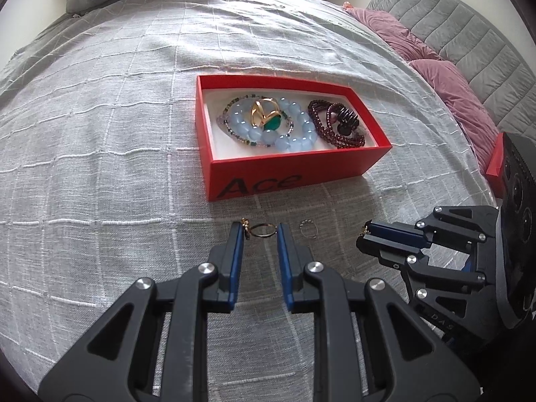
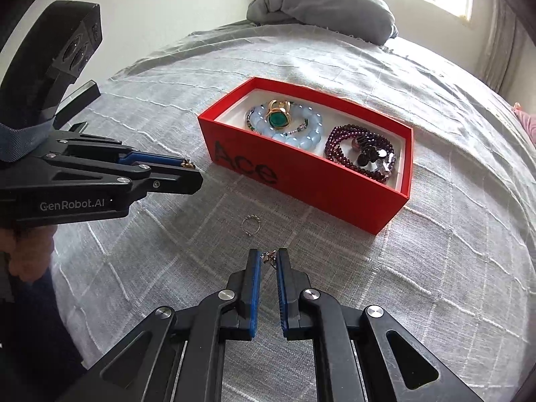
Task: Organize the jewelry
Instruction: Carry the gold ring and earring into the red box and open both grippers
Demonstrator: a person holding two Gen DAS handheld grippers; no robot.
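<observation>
Grey bedspread under everything. Red box of beads sits just past both tools. Left gripper pinches a gold ring at its tips; right gripper clamps a small charm. Beaded ring lies loose between them.

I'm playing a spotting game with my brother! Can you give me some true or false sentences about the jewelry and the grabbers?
1. The red box already has bracelets in it. True.
2. The blue bead bracelet lies on the bedspread outside the box. False: it is inside the box.
3. A small beaded ring lies loose on the bedspread. True.
4. The left gripper holds nothing. False: a gold ring sits between its fingers.
5. The right gripper pinches a small piece of jewelry. True.
</observation>
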